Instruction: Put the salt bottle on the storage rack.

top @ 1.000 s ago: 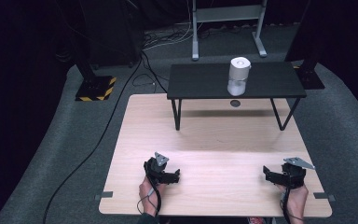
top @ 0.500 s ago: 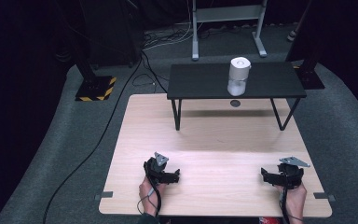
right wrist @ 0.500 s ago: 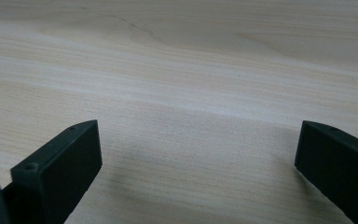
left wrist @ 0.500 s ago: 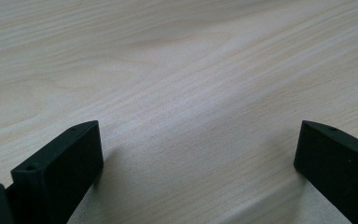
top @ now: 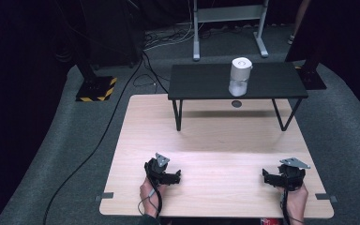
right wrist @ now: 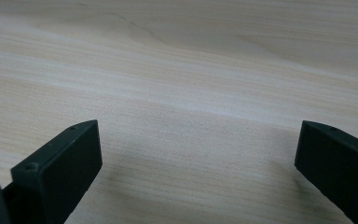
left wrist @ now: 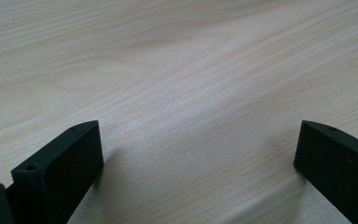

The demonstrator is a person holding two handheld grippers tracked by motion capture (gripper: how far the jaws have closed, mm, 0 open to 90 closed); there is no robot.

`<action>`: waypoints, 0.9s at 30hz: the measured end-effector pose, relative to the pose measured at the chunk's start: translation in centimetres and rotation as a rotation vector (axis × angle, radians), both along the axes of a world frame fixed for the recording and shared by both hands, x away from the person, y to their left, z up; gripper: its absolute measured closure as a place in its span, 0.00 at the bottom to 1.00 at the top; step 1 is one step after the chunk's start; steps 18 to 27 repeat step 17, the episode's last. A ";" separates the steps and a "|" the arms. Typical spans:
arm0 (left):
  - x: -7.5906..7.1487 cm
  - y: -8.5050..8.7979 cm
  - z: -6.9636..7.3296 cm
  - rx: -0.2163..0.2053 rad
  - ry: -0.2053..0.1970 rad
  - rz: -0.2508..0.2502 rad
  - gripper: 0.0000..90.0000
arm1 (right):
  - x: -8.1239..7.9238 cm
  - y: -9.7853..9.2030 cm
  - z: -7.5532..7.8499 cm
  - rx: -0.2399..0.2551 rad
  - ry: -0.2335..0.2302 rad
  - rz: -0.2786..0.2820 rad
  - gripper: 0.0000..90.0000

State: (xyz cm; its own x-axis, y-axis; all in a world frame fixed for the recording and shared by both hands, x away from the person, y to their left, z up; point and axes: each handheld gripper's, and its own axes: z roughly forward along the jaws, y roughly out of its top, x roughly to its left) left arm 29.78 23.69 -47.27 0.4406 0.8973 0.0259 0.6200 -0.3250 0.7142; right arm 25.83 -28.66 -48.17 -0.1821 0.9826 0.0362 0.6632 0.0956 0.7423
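Observation:
On the light wooden table [top: 215, 140] my left gripper [top: 176, 177] rests near the front edge, left of centre, held by a hand. My right gripper [top: 266, 177] rests near the front right corner. In the left gripper view my left gripper [left wrist: 198, 149] has its jaws wide apart over bare wood, with nothing between them. The right gripper view shows my right gripper [right wrist: 198, 149] open the same way above the tabletop. A white cylinder with a clear lower part [top: 239, 76] stands upright on a small black table [top: 197, 82] at the far end.
The black side table's legs [top: 177, 115] stand on the far part of the wooden top. A small dark round mark [top: 236, 103] lies under it. A cable [top: 98, 140] runs over the grey floor at left, by a stand base with yellow-black stripes [top: 93, 89].
The right gripper has shifted slightly left. The left gripper and the cylinder have stayed where they were.

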 end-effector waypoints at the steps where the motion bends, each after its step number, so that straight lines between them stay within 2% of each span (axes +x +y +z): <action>1: 0.0 0.0 0.0 0.001 0.000 0.000 0.01 | 0.2 0.1 0.1 -0.006 0.010 0.006 0.00; 11: 0.0 0.0 0.0 0.000 0.000 0.000 0.01 | 0.5 0.4 0.2 -0.031 0.027 0.020 0.00; 27: 0.0 0.0 0.0 -0.003 0.002 0.001 0.01 | 0.6 0.4 0.3 -0.024 0.035 0.027 0.01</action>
